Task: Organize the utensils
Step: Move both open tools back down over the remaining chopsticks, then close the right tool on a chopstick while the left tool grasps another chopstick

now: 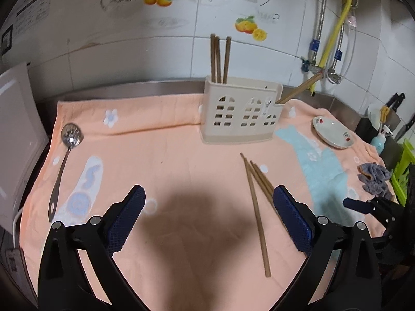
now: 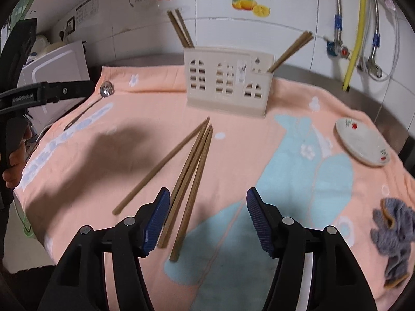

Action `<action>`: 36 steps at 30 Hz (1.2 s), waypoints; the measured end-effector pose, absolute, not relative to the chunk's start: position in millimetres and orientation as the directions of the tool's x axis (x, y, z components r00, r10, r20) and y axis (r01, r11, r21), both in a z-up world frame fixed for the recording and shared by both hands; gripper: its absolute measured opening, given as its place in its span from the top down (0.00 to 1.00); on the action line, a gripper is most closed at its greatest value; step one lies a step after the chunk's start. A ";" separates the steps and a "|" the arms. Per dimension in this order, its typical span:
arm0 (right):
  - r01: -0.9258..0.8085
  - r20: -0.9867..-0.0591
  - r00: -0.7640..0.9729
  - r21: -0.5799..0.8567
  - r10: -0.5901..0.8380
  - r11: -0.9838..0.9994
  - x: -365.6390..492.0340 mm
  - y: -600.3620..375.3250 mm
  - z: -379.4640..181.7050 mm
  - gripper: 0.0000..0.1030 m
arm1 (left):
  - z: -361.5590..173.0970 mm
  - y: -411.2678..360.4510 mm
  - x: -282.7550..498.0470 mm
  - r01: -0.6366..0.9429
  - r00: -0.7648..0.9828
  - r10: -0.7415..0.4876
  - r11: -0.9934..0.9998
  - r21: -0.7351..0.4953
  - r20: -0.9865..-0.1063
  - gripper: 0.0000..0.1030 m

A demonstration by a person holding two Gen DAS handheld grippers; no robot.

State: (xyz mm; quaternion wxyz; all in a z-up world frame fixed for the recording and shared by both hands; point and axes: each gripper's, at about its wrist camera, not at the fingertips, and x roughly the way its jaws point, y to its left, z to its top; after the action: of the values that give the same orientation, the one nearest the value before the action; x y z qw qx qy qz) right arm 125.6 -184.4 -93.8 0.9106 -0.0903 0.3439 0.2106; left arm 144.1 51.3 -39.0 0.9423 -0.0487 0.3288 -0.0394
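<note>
Lying loose on the towel-covered surface [image 2: 145, 108] in front of the cream utensil holder [image 2: 228, 88], the wooden chopsticks [image 2: 192, 171] fan out from tips that nearly touch; they look light, stiff and thin, so likely to roll or scissor unless pinched together near mid-length. Over their near ends the right hand-held gripper [image 2: 207, 217] stands with jaws apart and pressing on nothing, one blue pad beside the sticks. Further left, the left hand-held gripper [image 1: 208, 217] gapes wide over bare towel, the slotted spoon [image 1: 62, 165] well apart.
</note>
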 end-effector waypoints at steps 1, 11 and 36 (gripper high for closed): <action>-0.444 -0.670 0.672 -0.024 0.315 0.896 124.0 -183.2 -97.9 0.42 | -42.4 52.7 142.2 0.038 0.776 -0.106 0.992 -0.123 -0.621 0.05; -0.446 -0.709 0.623 0.027 0.332 0.895 120.9 -180.4 -120.5 0.54 | -64.8 58.0 131.0 0.004 0.748 -0.101 0.989 -0.147 -0.656 0.05; -0.454 -0.744 0.583 0.037 0.328 0.890 130.0 -162.6 -142.1 0.87 | -88.2 34.7 120.6 0.083 0.708 -0.153 0.987 -0.134 -0.689 0.07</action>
State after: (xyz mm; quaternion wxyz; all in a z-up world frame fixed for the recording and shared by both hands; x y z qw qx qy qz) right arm 130.0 -162.6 -142.1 0.8860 -0.0787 0.4002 0.2205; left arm 120.6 34.7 -88.2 0.9231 -0.0465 0.3764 -0.0640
